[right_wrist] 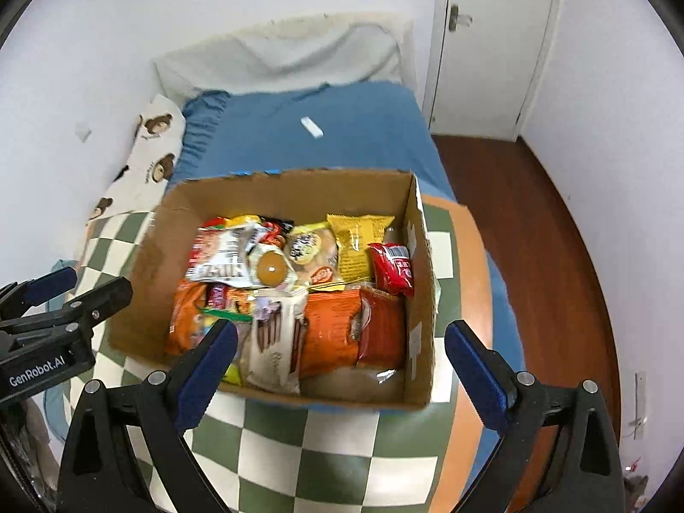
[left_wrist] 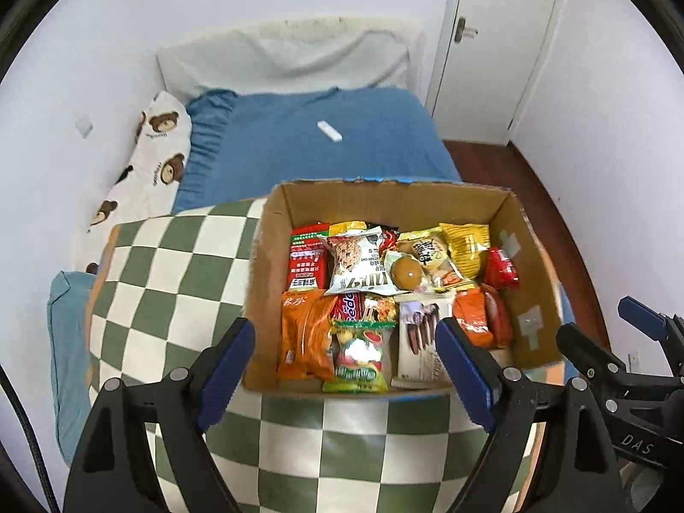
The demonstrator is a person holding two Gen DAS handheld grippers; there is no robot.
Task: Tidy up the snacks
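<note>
An open cardboard box [left_wrist: 273, 256] [right_wrist: 145, 265] sits on a green-and-white checkered mat [left_wrist: 171, 265] [right_wrist: 299, 440]. It holds several snack packets: a white oat bag [left_wrist: 359, 265], an orange packet [left_wrist: 303, 333], a green candy bag [left_wrist: 359, 355], a yellow packet [right_wrist: 357, 241], a red packet [right_wrist: 393, 267] and a white chocolate-stick pack [right_wrist: 273, 342]. My left gripper [left_wrist: 346, 367] is open and empty, above the box's near edge. My right gripper [right_wrist: 342, 367] is open and empty, above the box's near right part. Each gripper shows at the edge of the other's view.
The mat lies on a bed with a blue sheet [left_wrist: 325, 149] [right_wrist: 342, 137]. A white remote [left_wrist: 329, 131] lies on the sheet. A bear-print pillow [left_wrist: 149, 162] is at the left by the wall. A white door [left_wrist: 500, 42] and wooden floor [right_wrist: 534, 235] are at the right.
</note>
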